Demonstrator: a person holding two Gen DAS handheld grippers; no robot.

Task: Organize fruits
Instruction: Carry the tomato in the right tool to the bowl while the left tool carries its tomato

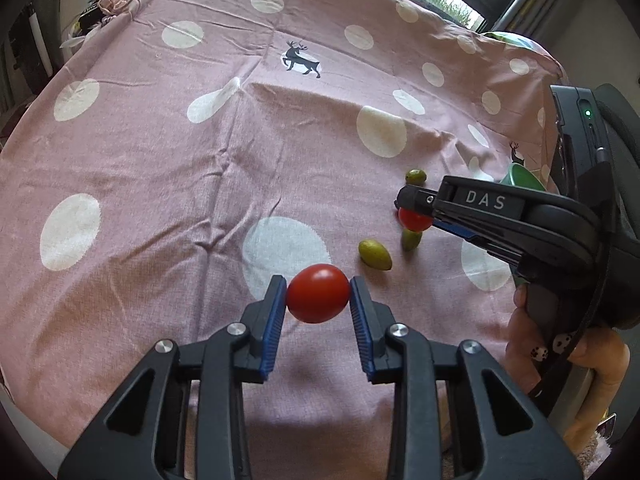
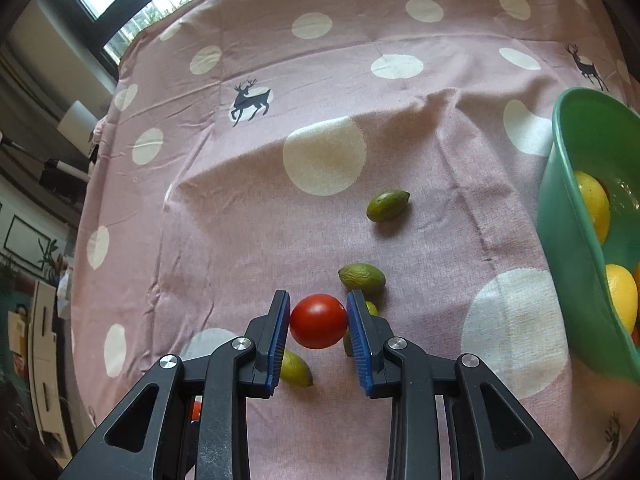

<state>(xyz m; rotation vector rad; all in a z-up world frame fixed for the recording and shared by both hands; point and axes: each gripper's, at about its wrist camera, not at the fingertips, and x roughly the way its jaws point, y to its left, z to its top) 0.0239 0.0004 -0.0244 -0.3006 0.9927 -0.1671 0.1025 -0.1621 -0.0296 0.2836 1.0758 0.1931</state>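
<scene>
My left gripper (image 1: 318,293) is shut on a red cherry tomato (image 1: 318,294), its blue pads pressing both sides just above the pink dotted cloth (image 1: 200,160). To the right, my right gripper (image 1: 413,216) is shut on a second red tomato (image 1: 416,221). In the right wrist view that tomato (image 2: 319,321) sits squeezed between the right gripper's (image 2: 319,322) pads. Small green oval fruits lie on the cloth: three in the left wrist view (image 1: 374,254) (image 1: 411,240) (image 1: 416,176), and several around the right gripper (image 2: 388,205) (image 2: 362,277) (image 2: 297,369).
A green bowl (image 2: 568,216) holding yellow lemons (image 2: 596,204) stands at the right edge of the right wrist view; its rim (image 1: 524,178) peeks out behind the right gripper. A person's hand (image 1: 528,344) grips the right tool. Windows lie beyond the table's far edge.
</scene>
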